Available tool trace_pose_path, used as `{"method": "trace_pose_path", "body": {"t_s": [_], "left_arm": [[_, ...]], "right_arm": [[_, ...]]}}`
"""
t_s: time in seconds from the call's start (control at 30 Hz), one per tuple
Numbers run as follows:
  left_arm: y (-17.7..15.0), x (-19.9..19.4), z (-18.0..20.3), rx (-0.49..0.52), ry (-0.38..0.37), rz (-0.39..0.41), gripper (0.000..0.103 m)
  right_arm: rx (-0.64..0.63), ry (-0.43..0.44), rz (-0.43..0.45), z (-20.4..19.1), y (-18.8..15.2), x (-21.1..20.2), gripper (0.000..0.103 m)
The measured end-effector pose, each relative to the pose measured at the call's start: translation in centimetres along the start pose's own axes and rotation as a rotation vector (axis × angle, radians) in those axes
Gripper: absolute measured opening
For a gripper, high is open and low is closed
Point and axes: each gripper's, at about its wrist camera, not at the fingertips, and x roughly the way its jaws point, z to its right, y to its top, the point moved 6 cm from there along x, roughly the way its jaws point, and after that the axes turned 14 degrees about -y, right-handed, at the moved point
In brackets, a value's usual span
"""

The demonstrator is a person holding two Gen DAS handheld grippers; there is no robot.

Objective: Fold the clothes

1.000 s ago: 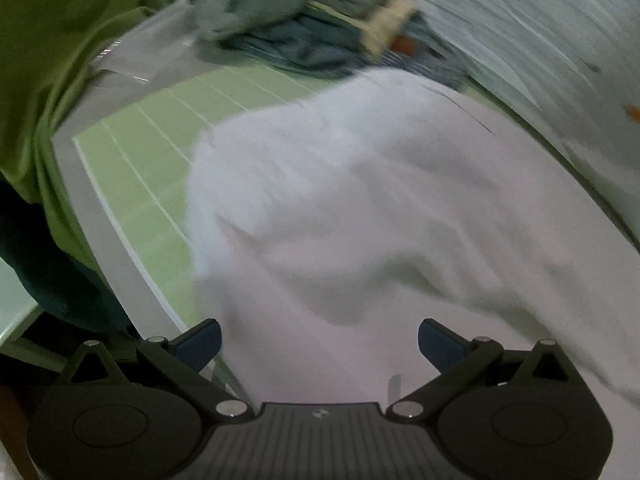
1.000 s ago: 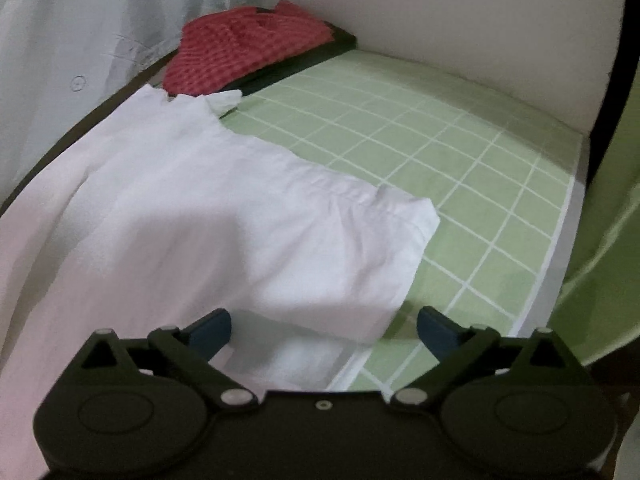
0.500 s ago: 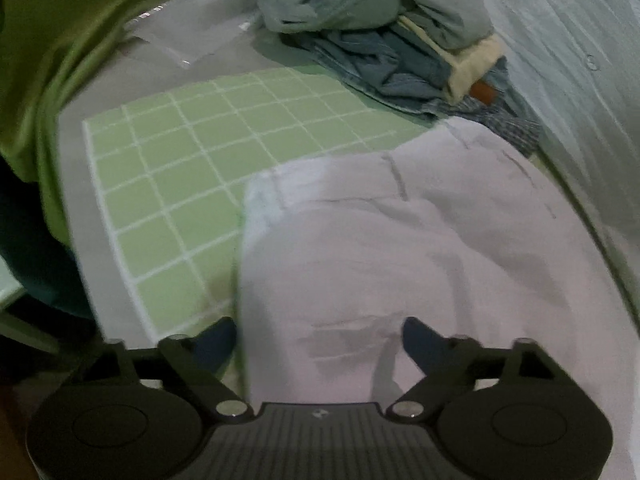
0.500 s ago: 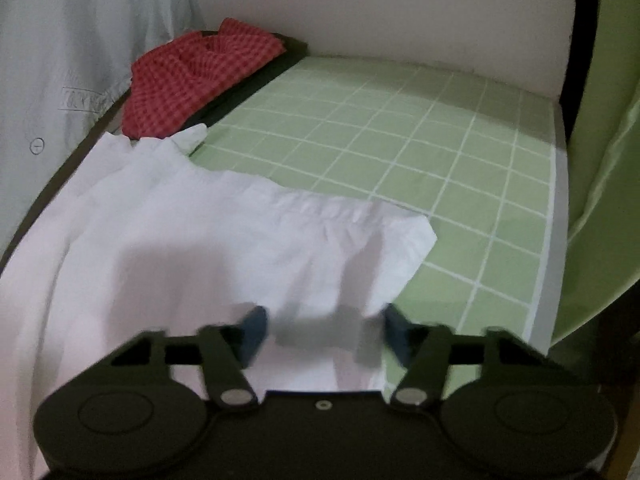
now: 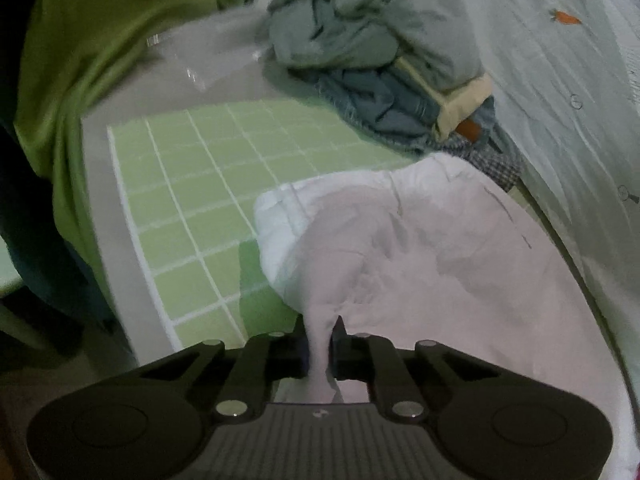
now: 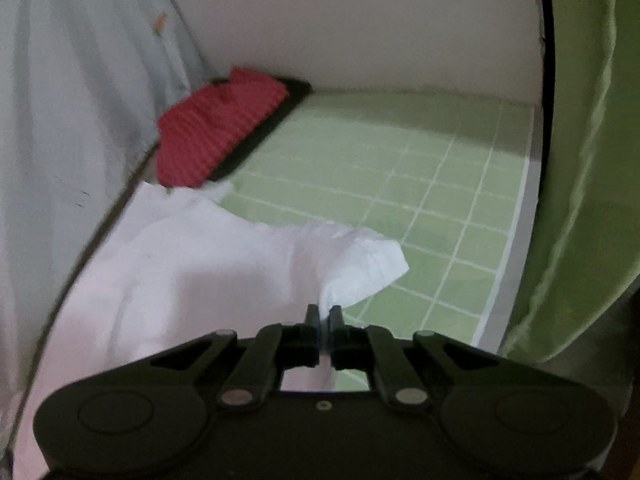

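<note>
Having been open a moment ago, both grippers, left and right, are now clamped on the white garment's near edge, which is lifted for a fold.

White garment is spread kinda rumpled over the lower right of the left wrist view, on the green grid mat; near edge is bunched and lifted into a peak, bottom center of both views
</note>
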Motion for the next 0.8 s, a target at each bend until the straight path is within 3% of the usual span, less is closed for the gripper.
{"method": "trace_pose_path", "body": {"t_s": [0.27, 0.5, 0.63, 0.8], "left_arm": [[1.9, -7.0, 0.7, -0.029, 0.010, 0.095, 0.010], [6.8, -13.1, 5.7, 0.000, -0.082, 0.245, 0.010], [8.3, -12.5, 8.4, 0.030, -0.128, 0.290, 0.010], [7.9, -8.8, 9.6, 0.006, -0.131, 0.263, 0.009]], "right_arm": [[0.063, 0.127, 0.114, -0.1, 4.0, -8.7, 0.004], [0.125, 0.333, 0.268, -3.5, 9.8, -17.1, 0.003], [0.112, 0.431, 0.428, -5.6, 12.8, -20.9, 0.003], [0.097, 0.435, 0.438, -8.4, 13.4, -18.7, 0.003]]}}
